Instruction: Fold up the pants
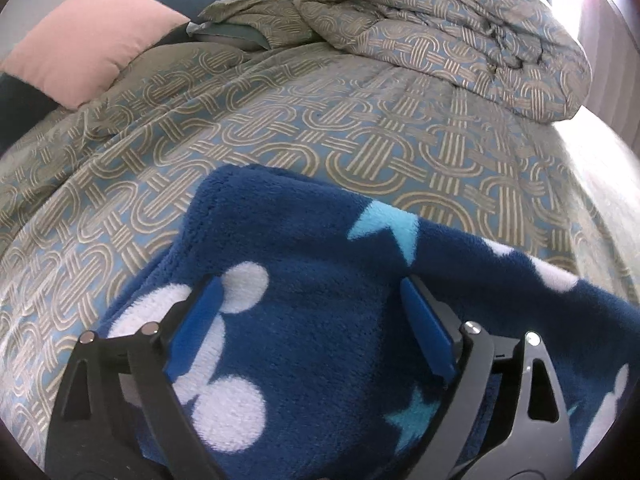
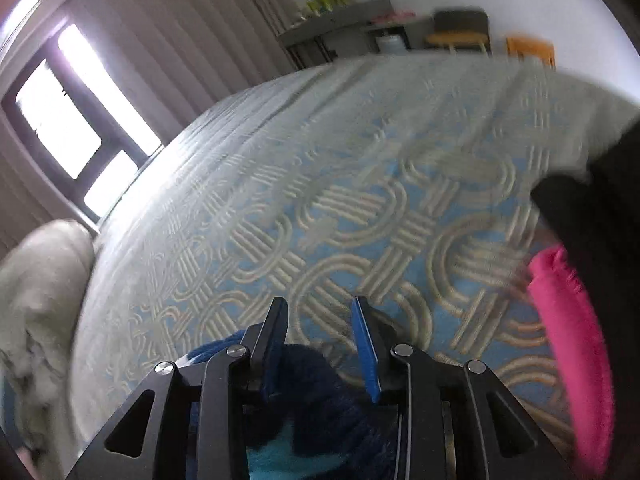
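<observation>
The pants (image 1: 320, 320) are dark blue fleece with white mouse-head shapes and light blue stars. They lie folded on the patterned bedspread (image 1: 280, 128). My left gripper (image 1: 312, 284) is open, its blue pads wide apart just above the fleece, holding nothing. In the right wrist view, which is blurred by motion, my right gripper (image 2: 320, 304) has its jaws partly apart over the bedspread (image 2: 340, 184). A bit of the blue fleece (image 2: 320, 396) shows below and behind the pads, not clamped between the tips.
A bunched duvet (image 1: 440, 28) lies at the far right of the bed, a pink pillow (image 1: 84, 40) at the far left. A pink cloth (image 2: 572, 344) and a dark shape are at the right. A window (image 2: 76, 132) and furniture stand beyond the bed.
</observation>
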Available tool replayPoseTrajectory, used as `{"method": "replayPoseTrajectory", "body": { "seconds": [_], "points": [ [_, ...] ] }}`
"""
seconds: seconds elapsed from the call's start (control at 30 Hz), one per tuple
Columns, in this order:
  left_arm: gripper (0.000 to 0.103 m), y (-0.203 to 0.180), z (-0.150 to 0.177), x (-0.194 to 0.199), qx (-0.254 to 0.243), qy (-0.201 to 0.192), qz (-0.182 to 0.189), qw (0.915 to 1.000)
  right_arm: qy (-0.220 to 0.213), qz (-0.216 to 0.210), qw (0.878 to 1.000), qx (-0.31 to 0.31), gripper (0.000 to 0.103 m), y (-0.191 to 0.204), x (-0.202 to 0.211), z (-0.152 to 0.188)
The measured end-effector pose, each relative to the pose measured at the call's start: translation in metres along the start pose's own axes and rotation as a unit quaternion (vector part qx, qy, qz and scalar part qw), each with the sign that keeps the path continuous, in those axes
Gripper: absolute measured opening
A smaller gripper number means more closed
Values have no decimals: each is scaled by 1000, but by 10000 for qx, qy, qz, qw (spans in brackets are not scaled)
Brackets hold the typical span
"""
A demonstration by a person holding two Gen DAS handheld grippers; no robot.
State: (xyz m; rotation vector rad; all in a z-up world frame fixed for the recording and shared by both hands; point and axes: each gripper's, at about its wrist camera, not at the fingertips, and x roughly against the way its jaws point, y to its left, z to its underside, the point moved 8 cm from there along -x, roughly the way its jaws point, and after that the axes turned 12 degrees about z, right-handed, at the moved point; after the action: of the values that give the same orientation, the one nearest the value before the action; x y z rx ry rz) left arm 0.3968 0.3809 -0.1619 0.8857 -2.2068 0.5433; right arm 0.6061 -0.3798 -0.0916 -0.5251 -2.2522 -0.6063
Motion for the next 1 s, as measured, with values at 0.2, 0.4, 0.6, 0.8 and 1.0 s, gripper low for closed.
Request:
{"method": "replayPoseTrajectory", "body": {
  "seconds": [0.2,0.4,0.6,0.8,1.0],
  "points": [
    [90,35,-20,35,892,-42,695,9936,-89,-1368,9902,284,57,81,94,40],
    [90,93,-10,44,2666,214,1949,9436,1243,-3118,9367,995,72,214,153,161],
    [90,123,10,43,3356,214,1942,9215,2882,-3789,8718,1157,72,316,171,299],
    [90,135,27,28,3539,634,1777,9161,4008,-3853,8216,1261,72,373,188,412],
    [90,107,22,28,3216,882,2374,9124,4192,-3871,8121,1224,73,375,180,443]
  ]
}}
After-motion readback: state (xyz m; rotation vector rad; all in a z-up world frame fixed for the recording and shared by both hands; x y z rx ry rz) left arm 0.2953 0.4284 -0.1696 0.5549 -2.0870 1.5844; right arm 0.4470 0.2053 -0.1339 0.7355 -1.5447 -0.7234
